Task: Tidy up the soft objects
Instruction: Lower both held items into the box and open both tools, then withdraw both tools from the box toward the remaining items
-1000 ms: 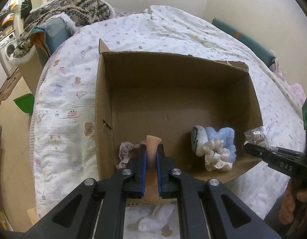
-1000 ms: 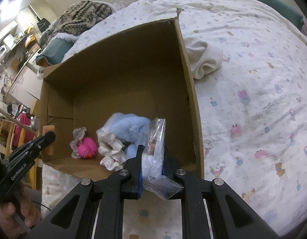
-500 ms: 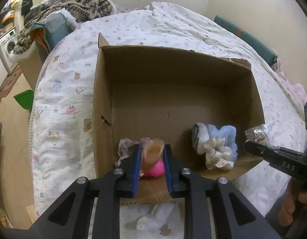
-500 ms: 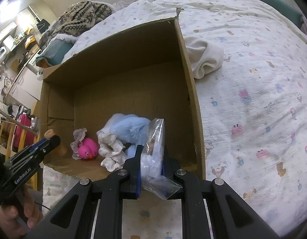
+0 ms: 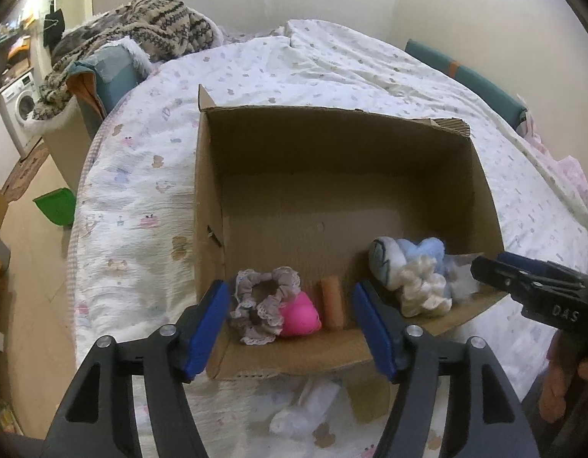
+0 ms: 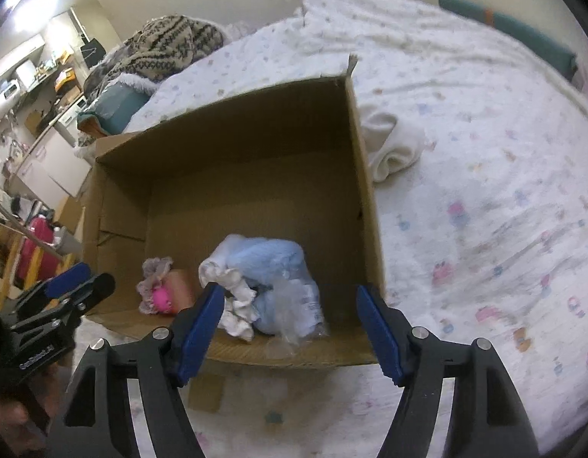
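Cardboard, the open brown box (image 5: 343, 175) holds the peach foam cylinder (image 5: 331, 302) and clear crinkly bag (image 6: 294, 305) near its front wall; both grippers' fingers (image 5: 208, 322) are opening, nothing between them. Lift clear straight upward.

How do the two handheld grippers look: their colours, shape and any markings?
Both are black plastic frames with silver screws and two fingers lined with blue pads. The left gripper carries white lettering on its side, too small to read. The right gripper shows white letters "DAS" on its side. No cables or sleeves are visible.
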Available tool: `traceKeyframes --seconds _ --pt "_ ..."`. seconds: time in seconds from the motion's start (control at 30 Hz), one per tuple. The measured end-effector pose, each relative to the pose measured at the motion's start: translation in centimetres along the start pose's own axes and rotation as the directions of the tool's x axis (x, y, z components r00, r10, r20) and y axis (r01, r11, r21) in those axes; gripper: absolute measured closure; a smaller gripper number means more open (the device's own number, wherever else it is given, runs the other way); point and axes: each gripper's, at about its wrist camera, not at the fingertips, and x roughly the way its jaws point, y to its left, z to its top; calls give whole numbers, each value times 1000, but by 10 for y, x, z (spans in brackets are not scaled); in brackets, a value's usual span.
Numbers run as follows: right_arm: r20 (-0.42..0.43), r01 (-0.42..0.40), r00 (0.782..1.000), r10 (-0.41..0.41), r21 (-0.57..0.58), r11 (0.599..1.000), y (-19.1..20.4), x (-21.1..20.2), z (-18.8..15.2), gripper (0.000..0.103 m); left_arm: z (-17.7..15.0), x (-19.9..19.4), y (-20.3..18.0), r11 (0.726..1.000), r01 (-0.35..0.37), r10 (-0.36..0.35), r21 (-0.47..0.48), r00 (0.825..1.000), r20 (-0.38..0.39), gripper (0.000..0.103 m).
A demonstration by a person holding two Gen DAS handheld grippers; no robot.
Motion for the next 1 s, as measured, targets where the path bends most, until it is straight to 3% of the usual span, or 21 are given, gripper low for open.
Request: traceKeyframes --seconds 0.3,0.5,1.0 --pt "19 5 1000 -5 4 1000 1 -15 -8 27 -7 -23 0 999 -26 25 35 999 30 39" --pt "28 4 1000 -4 -2 1000 5 -29 -16 27 -15 -33 9 999 -34 34 -28 999 6 39" --pt "-20 -69 997 71 98 993 14 -44 -56 27 -46 -54 19 996 -62 59 -69 997 -47 39"
